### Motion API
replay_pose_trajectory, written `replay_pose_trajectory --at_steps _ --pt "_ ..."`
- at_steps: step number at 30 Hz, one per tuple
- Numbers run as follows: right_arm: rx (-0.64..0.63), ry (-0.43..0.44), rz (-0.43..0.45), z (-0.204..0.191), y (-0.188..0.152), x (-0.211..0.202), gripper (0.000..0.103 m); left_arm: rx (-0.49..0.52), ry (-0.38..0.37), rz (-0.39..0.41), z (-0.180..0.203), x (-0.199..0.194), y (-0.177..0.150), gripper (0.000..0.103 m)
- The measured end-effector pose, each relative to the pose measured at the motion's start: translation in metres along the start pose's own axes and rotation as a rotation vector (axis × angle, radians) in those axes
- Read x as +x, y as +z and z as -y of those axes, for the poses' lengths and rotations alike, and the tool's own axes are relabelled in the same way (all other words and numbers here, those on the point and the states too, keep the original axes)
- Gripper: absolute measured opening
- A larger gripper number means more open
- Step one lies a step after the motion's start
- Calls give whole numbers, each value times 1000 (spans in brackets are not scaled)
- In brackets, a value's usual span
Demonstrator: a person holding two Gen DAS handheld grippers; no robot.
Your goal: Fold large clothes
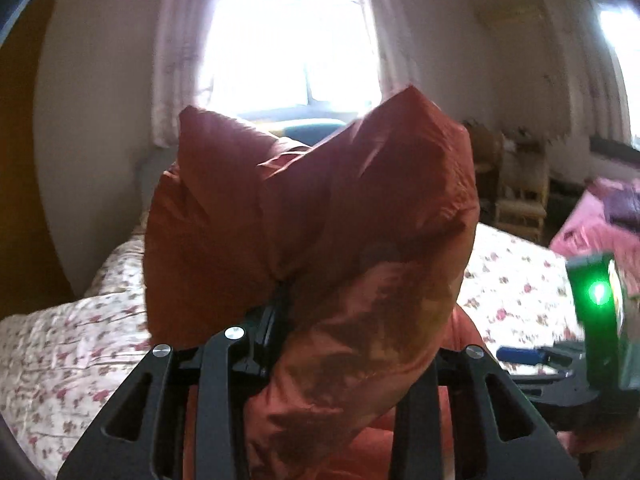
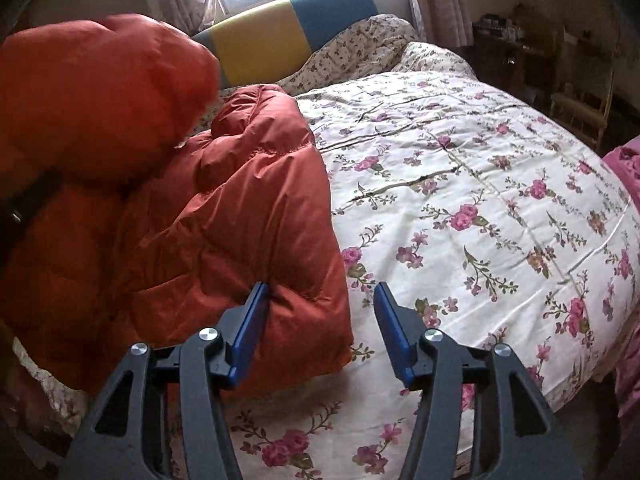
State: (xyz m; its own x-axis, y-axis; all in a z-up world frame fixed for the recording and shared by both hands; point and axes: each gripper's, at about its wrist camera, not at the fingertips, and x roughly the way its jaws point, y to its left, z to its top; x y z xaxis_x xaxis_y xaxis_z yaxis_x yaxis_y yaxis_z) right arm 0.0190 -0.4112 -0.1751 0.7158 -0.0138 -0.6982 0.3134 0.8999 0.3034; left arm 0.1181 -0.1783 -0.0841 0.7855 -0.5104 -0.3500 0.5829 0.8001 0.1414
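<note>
The left gripper (image 1: 280, 292) has its jaws clamped on a bunched fold of the rust-orange puffer jacket (image 1: 320, 216), lifting that part up in front of the bright window (image 1: 292, 36). The rest of the jacket (image 2: 224, 216) lies heaped on the near left side of the bed's floral quilt (image 2: 480, 184) (the striped headboard (image 2: 288, 36) sits behind it). The right gripper (image 2: 322, 332) hangs over the jacket's lower corner, jaws wide and holding nothing.
</note>
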Motion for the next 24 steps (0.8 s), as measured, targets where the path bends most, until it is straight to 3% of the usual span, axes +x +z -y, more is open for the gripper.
replay_pose_trajectory --at_steps 5,9,12,16,19,24 --pt "37 32 -13 7 -2 -6 57 82 -66 -35 14 19 -19 33" --pt "53 20 6 11 2 -17 57 141 -166 -92 25 36 -37 36" --pt "73 -2 17 19 6 -24 57 208 -172 -93 30 44 -50 36" --pt "135 -5 46 32 8 -37 55 190 -182 -102 37 41 -50 36" --pt "185 74 110 39 19 -57 55 203 -183 -105 42 34 -45 36" --pt "151 208 175 17 34 -83 55 181 -190 -118 38 34 -37 36"
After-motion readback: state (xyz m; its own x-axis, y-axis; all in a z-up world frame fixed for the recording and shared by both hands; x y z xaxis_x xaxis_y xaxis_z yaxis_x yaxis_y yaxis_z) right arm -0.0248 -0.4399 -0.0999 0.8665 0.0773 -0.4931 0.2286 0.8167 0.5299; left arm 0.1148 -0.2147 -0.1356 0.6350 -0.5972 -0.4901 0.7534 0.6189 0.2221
